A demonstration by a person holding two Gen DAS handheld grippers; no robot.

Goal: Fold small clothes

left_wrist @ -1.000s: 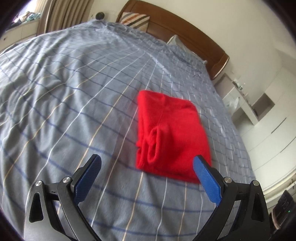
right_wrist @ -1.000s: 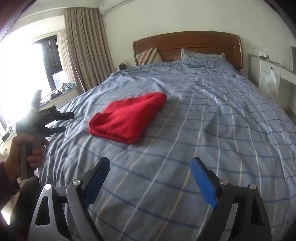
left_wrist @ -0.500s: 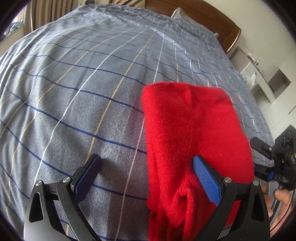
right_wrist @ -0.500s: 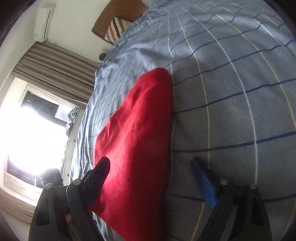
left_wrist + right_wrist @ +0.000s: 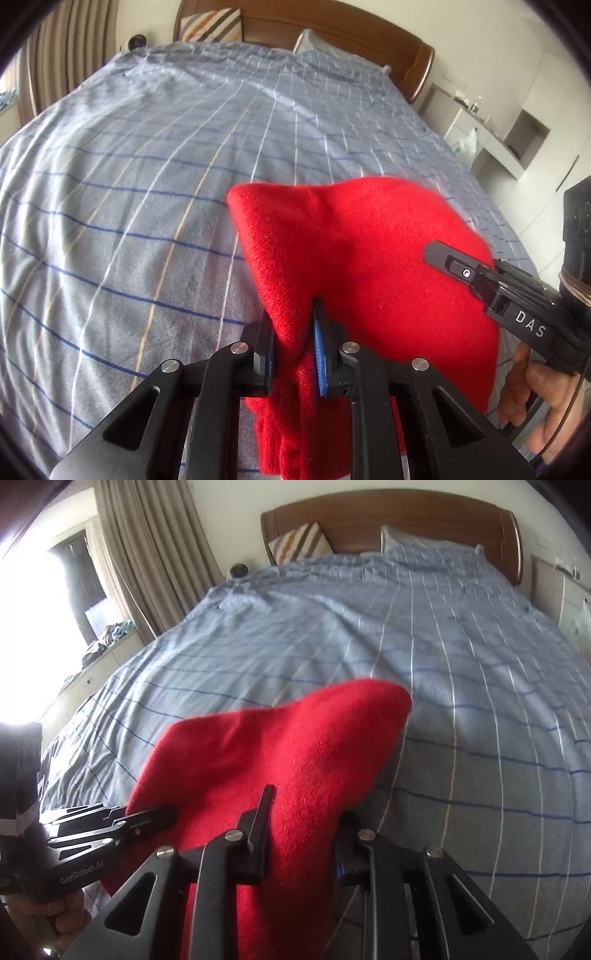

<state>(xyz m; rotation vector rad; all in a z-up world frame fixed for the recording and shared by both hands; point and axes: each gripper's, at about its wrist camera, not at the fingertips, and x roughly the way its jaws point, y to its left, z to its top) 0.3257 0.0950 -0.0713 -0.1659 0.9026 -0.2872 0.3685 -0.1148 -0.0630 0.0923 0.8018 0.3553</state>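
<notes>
A red knitted garment (image 5: 354,266) lies folded on a bed covered by a blue-grey checked bedspread (image 5: 140,192). It sits in the half of the bed farthest from the wooden headboard (image 5: 332,33), partly lifted off the cover.

The left gripper (image 5: 293,349) has just been closing, and its blue-padded jaws now pinch a bunched edge of the red garment between them — the cloth bulges out above and below the pads. The right gripper (image 5: 301,836) has also just been closing; its jaws clamp a thick fold of the same garment, which fills the gap between them and rises away towards the headboard.

In the left wrist view the right gripper (image 5: 476,275) reaches in over the far side of the garment, held by a hand (image 5: 539,402). A striped pillow (image 5: 299,542) leans against the headboard, and beige curtains (image 5: 147,550) hang beside a bright window on the headboard's left in the right wrist view.
</notes>
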